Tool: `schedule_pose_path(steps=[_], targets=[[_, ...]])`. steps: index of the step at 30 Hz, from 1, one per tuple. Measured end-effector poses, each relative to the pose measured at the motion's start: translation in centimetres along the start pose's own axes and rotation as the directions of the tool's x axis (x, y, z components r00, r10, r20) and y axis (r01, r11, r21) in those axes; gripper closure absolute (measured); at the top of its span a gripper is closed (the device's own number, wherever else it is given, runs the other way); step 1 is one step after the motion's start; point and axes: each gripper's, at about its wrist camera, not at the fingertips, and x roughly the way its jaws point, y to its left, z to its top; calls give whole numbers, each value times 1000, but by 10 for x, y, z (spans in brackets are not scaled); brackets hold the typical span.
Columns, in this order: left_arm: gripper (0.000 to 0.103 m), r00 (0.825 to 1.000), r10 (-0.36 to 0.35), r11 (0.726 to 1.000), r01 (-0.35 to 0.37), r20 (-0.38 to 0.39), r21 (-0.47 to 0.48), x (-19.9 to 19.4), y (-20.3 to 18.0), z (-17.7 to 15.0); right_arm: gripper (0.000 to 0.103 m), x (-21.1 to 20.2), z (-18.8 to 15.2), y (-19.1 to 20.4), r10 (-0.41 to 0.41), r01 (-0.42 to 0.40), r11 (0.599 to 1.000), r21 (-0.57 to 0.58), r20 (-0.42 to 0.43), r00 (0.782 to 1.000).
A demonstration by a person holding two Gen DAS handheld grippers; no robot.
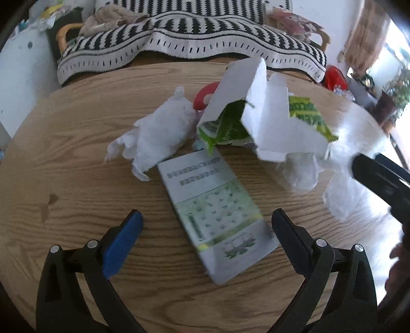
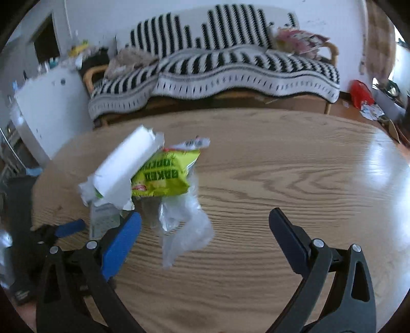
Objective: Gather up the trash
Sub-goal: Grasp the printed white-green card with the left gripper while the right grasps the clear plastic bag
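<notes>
Both tools wide open, holding nothing. Left tool straddles the flat carton, centre frame: light, stiff, take its long edges. Plastic bag: flimsy, slippery.

This is a home living room. A wooden table stands before a cane-framed sofa draped with a black-and-white striped blanket. White walls rise behind, a white cabinet stands at the left, and what may be a curtain, blurred, hangs at the right
</notes>
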Motion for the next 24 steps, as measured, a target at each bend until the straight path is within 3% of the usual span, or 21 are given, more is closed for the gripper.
schedule_pose_path(steps=[6, 15, 20, 24], targets=[[6, 1000, -26, 998, 26, 2, 55, -2, 21, -3, 7, 32, -7, 5, -111, 108, 992, -60, -60, 992], [6, 999, 32, 997, -31, -4, 64, -2, 33, -5, 6, 51, -16, 2, -103, 100, 994, -34, -117, 988], [5, 997, 49, 997, -53, 64, 56, -2, 34, -9, 5, 50, -20, 1, -102, 98, 994, -54, -85, 991], [5, 997, 40, 997, -44, 71, 64, -2, 36, -10, 5, 48, -21, -1, -89, 83, 994, -66, -85, 992]])
